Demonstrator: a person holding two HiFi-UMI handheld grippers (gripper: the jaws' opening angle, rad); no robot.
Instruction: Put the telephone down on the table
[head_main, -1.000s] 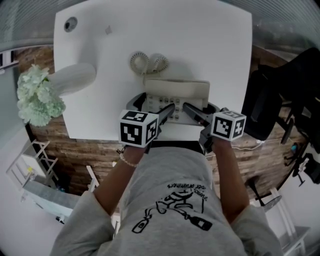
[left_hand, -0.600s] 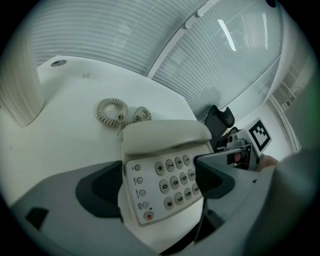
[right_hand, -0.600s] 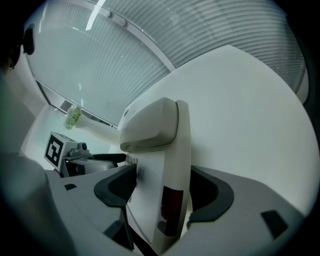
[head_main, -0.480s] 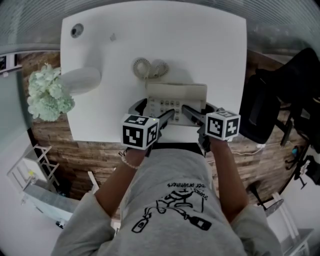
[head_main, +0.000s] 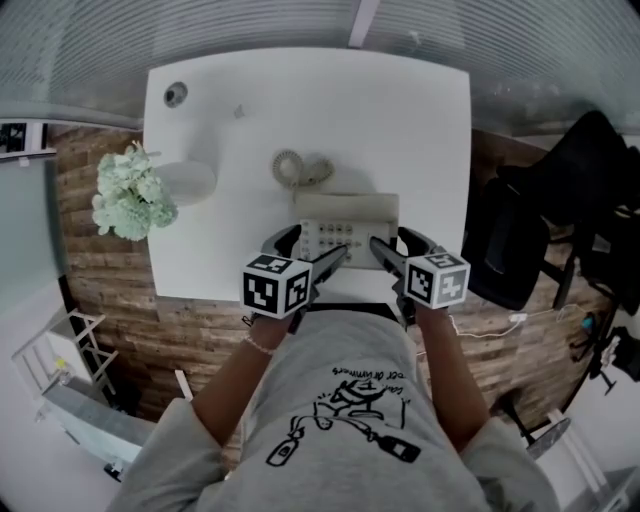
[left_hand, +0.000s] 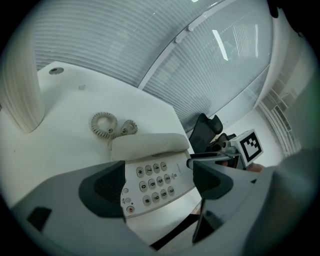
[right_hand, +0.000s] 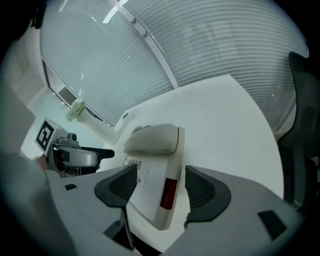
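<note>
The beige telephone (head_main: 345, 232) lies flat on the white table (head_main: 400, 120) near its front edge. Its handset (head_main: 345, 207) rests in the cradle, and the coiled cord (head_main: 300, 168) lies behind it. My left gripper (head_main: 305, 250) hovers at the phone's near left corner. Its jaws are closing slightly, but the pads stay clear of the keypad (left_hand: 152, 177) seen between them. My right gripper (head_main: 403, 246) stands open over the phone's right side (right_hand: 167, 192) and touches nothing. In the left gripper view the right gripper (left_hand: 220, 159) shows beyond the phone.
A white vase (head_main: 185, 182) with pale green flowers (head_main: 130, 195) lies on its side at the table's left edge. A black office chair (head_main: 510, 255) stands right of the table. A small round hole (head_main: 176, 95) marks the far left corner.
Both grippers have lifted a little and drawn back toward me from the phone. The telephone has stayed put on the table.
</note>
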